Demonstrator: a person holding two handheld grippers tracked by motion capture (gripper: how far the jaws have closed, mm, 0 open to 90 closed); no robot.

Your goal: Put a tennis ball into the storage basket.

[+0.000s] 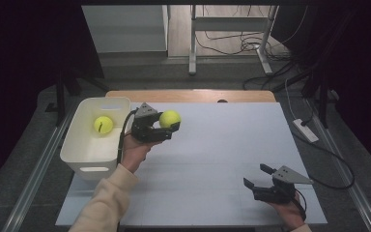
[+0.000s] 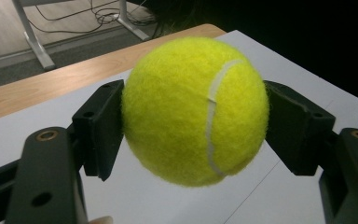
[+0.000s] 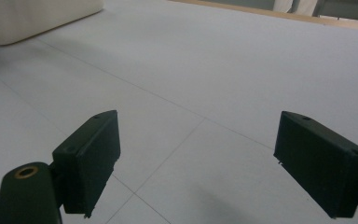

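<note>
- While your left gripper (image 1: pixel 166 126) clamps a tennis ball (image 1: pixel 169 118) just beside the white bin (image 1: pixel 79 150), the high view reveals a second ball (image 1: pixel 103 124) inside.
- Your right gripper (image 1: pixel 260 176) hangs spread, nothing between its jaws, low over the table (image 3: pixel 242 70).

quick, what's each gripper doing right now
Left gripper: closed on a tennis ball.
Right gripper: open, holding nothing.

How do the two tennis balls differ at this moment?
The held tennis ball is clamped in the left claw, up off the table; the binned tennis ball lies loose inside the white bin. The held one sits right of the bin, outside it. Both are yellow-green and look alike in size.
</note>
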